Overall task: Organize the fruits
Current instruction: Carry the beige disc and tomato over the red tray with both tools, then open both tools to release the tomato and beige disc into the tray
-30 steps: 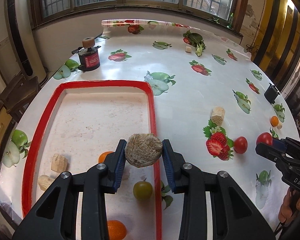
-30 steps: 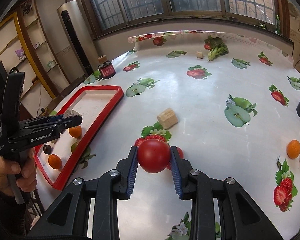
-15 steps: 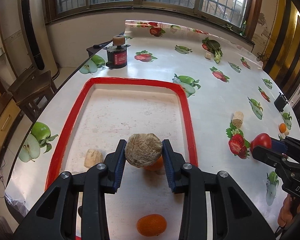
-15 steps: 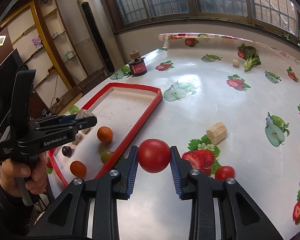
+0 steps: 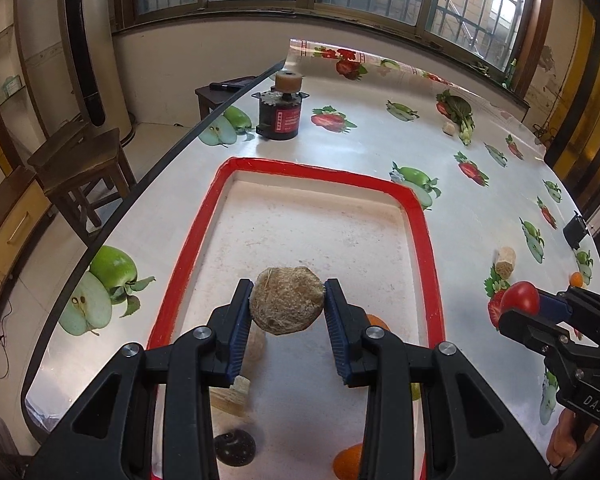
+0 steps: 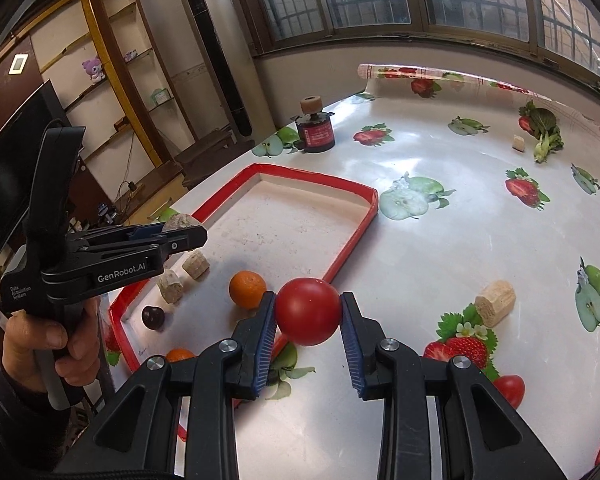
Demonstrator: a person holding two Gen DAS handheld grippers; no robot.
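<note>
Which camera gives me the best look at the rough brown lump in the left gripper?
The left wrist view: the rough brown lump sits centred between the left gripper pads, above the red-rimmed tray. The right wrist view shows only its pale top behind that gripper.

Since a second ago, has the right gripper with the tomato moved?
Yes. The right gripper, shut on the tomato, has moved sideways toward the red tray: it was over the strawberry print beside the tray, and now it is at the tray's rim.

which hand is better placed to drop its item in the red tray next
Left. The left gripper holds the brown lump over the red tray; the right gripper with the tomato is at its rim.
</note>
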